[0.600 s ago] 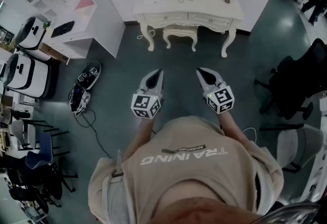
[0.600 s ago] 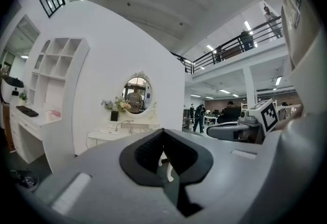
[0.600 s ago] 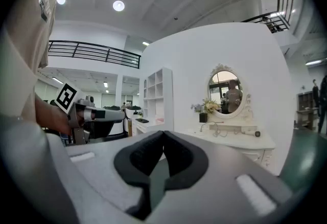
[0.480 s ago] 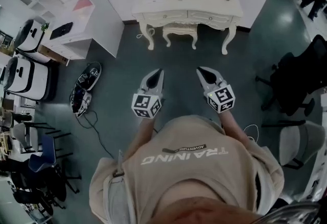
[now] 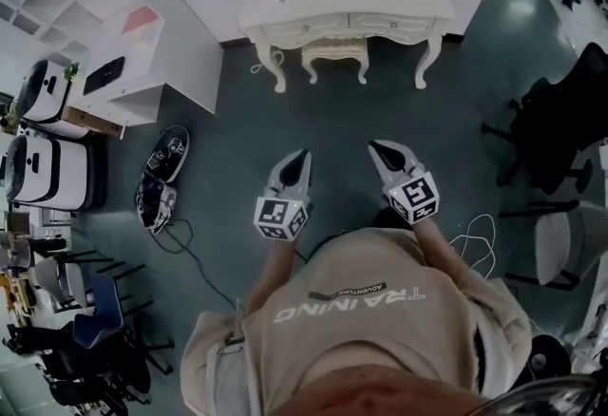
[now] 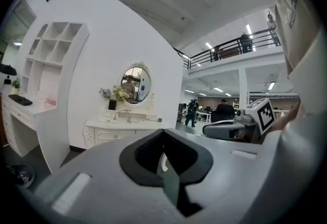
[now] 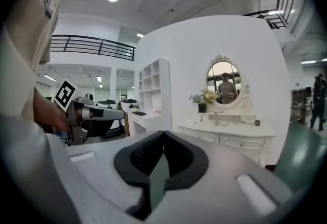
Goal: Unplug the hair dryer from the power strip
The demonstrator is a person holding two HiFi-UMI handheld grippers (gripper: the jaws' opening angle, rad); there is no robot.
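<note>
A loose beige T-shirt covers the person, with pale lettering across the chest — "TRAINING", under a small dark label. The left gripper and right gripper match: smooth light-grey shells tapering to a point, black pads lining the jaws, and at the back of each a white cube printed with black square markers.

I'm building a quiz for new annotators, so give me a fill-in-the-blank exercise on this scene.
The left gripper and the right gripper both have their jaws ___, holding nothing.
The mirror over the dressing table is ___ in shape.
The stool stands tucked ___ the dressing table.
Missing words: shut; oval; under.
</note>
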